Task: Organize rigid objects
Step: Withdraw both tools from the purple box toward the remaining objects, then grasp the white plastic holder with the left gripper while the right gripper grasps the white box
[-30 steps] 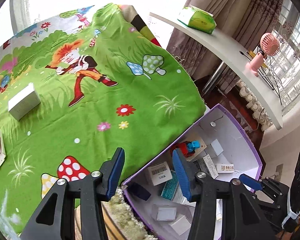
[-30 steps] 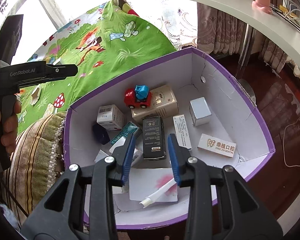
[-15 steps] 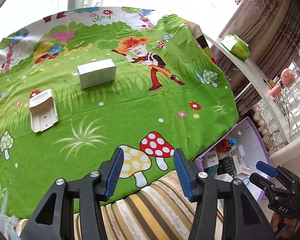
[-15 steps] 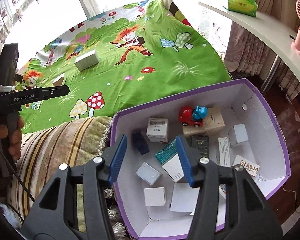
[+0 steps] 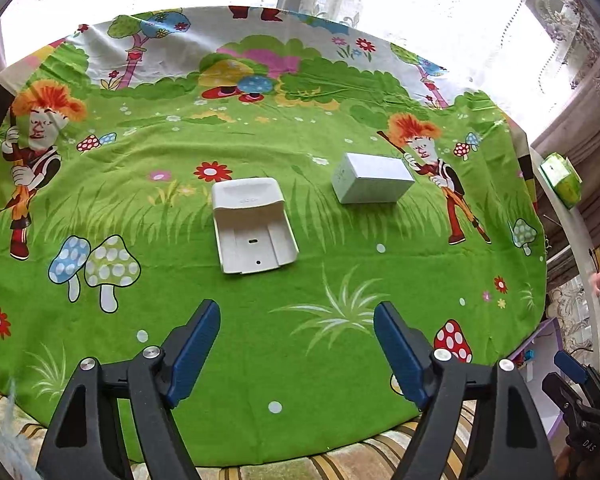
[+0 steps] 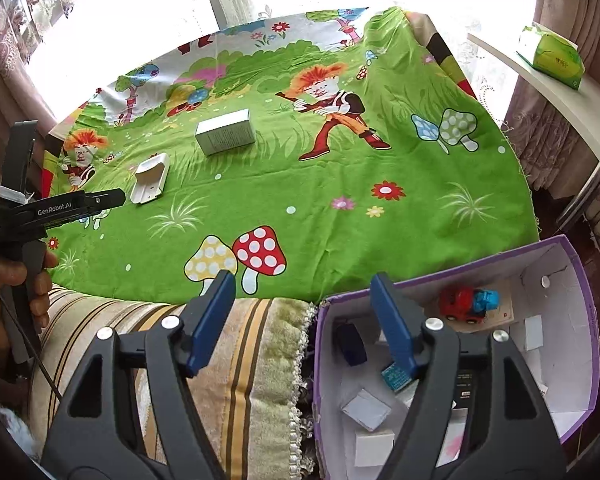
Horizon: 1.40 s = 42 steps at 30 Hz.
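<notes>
Both of your grippers have swung away from the purple box (image 6: pixel 580 280) and now face the green cartoon-print cloth (image 5: pixel 300 320). A second ago each looked down into the box; now the left gripper (image 5: pixel 296 352) hangs over the cloth with the white plastic holder (image 5: pixel 254 226) straight ahead and the white carton (image 5: pixel 370 178) beyond it to the right. Its jaws have just been opening and stand wide, with nothing between them. The right gripper (image 6: pixel 304 320) sits above the striped cushion (image 6: pixel 236 360) at the box's near edge; its jaws have also just been opening and are wide and empty.

The box already holds a red and blue toy car (image 6: pixel 466 304) and several small cartons, so you appear to be between drops. Two pieces remain on the cloth, well apart from the box, and the holder looks like your left hand's next pick.
</notes>
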### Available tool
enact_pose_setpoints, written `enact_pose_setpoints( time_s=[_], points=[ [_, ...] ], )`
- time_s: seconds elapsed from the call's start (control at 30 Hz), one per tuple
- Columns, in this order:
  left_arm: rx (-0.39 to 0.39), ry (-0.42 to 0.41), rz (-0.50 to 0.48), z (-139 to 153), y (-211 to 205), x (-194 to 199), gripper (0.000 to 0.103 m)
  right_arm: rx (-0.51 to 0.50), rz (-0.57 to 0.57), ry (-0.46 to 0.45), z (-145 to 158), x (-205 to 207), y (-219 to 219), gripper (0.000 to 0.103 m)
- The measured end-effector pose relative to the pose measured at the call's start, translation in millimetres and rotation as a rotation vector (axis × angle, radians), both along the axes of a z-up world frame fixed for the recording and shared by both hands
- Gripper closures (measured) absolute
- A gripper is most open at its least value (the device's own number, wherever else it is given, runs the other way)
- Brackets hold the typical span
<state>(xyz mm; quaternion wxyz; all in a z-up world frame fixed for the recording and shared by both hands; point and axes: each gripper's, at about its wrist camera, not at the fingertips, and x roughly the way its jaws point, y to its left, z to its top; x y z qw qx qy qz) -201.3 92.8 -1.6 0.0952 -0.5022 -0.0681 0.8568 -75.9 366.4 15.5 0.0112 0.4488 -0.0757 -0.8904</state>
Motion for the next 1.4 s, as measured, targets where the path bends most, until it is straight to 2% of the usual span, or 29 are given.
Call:
enact_pose_setpoints(
  time_s=[0.4, 0.6, 0.9, 1.07, 1.13, 1.23, 1.3, 1.4],
  points=[
    [-0.044, -0.076, 0.133, -27.1, -3.6, -64.1, 0.017, 0.038, 0.033, 0.019, 0.2, -71.1, -33.1, 0.011],
    [-0.081, -0.099, 0.172, -41.6, -1.1, -86.0, 0.016, 0.035, 0.056, 0.035, -0.2, -108.0, -48.6, 0.010],
    [-0.124, -0.109, 0.185, -60.6, 1.7, -102.0, 0.016, 0.051, 0.108, 0.067, -6.4, -158.2, -71.8, 0.008],
    [-0.214, -0.064, 0.142, -66.7, 13.3, -101.9, 0.015, 0.053, 0.134, 0.073, -13.1, -183.1, -84.7, 0.007],
    [-0.223, -0.041, 0.127, -67.7, 15.3, -100.5, 0.015, 0.058, 0.148, 0.073, -17.0, -191.8, -90.9, 0.006],
    [-0.223, -0.022, 0.097, -66.6, 17.2, -98.6, 0.021, 0.064, 0.154, 0.065, -25.4, -204.6, -97.0, 0.005],
    [-0.222, -0.007, 0.074, -65.0, 18.3, -97.2, 0.031, 0.058, 0.155, 0.055, -31.7, -212.2, -99.1, 0.005],
    [-0.220, 0.004, 0.064, -63.7, 18.6, -95.9, 0.037, 0.063, 0.167, 0.046, -39.2, -221.1, -104.1, 0.005]
  ],
)
